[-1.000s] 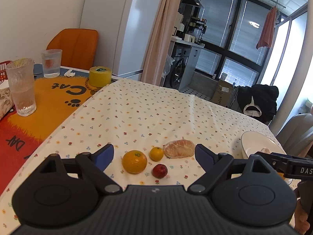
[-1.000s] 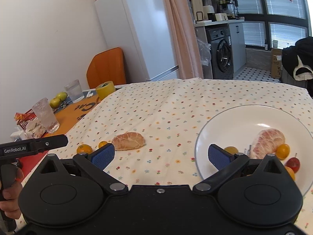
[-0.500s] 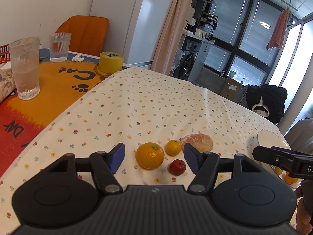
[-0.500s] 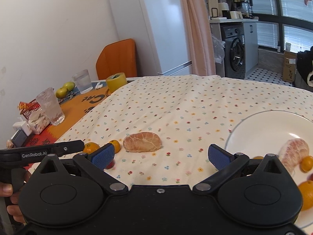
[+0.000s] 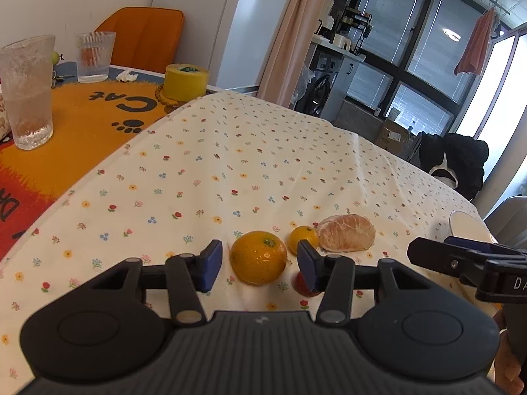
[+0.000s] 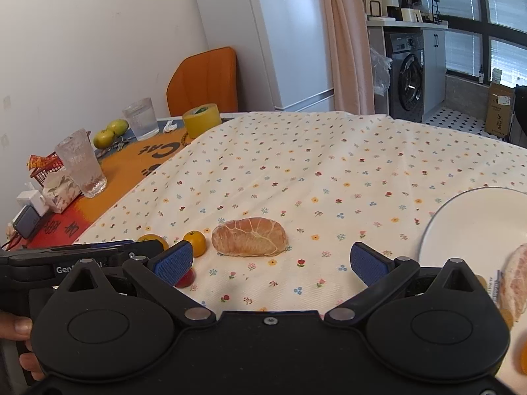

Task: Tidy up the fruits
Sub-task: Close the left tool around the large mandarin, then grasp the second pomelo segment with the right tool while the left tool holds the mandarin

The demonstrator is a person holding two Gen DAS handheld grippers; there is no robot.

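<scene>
The left gripper (image 5: 258, 265) is held low over a floral tablecloth (image 5: 250, 171), its blue-padded fingers (image 5: 210, 265) parted and released. A large orange (image 5: 258, 256) is framed between them, with a narrow gap seen on each side; nothing is gripped. A small red fruit (image 5: 303, 286) is partly hidden behind the right pad, and a small orange (image 5: 303, 239) and a peeled citrus piece (image 5: 347, 237) are seen just beyond. The right gripper (image 6: 268, 261) is held wide apart and empty, with the peeled citrus piece ahead between its fingers. A white plate (image 6: 471, 230) holding more fruit is seen to its right.
</scene>
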